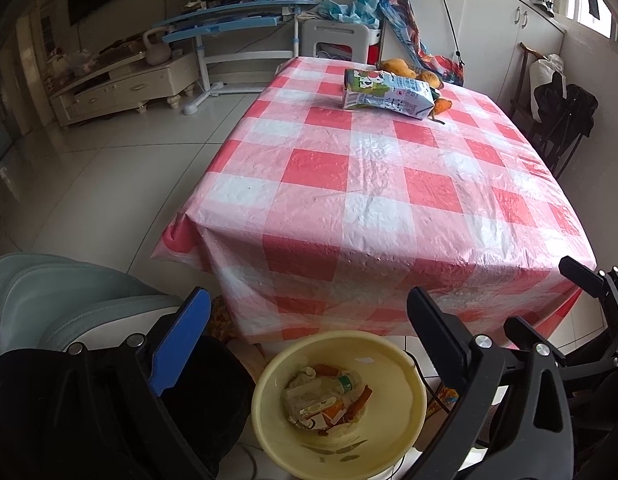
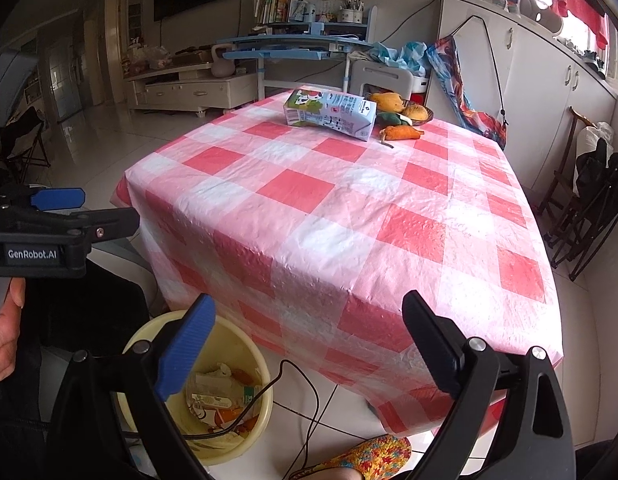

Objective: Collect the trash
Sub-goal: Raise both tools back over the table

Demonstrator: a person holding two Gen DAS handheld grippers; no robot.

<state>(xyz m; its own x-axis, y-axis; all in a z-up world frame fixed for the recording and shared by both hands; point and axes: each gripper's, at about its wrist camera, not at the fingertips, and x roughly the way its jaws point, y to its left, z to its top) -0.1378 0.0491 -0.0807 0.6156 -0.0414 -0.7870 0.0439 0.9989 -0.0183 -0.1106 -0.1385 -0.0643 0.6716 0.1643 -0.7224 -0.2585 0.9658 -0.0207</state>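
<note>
One milk carton (image 1: 389, 90) lies on the surface (image 1: 389, 184), far ahead of both tongs. One carrot (image 2: 401, 132) sits beside it. One yellow bin (image 1: 337, 404) stands below the left tongs (image 1: 309, 320).

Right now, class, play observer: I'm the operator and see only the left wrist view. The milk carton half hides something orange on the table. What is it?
Observer: It's a carrot, lying on the tablecloth at the right end of the milk carton.
Operator: Is anything in the way at the bin?
Observer: Yes. A black cable loops up from the floor and runs over the rim of the yellow bin into it.
Operator: How does my left gripper look from outside?
Observer: The left gripper has its fingers apart with nothing between them, and a bare hand shows just below it.
</note>
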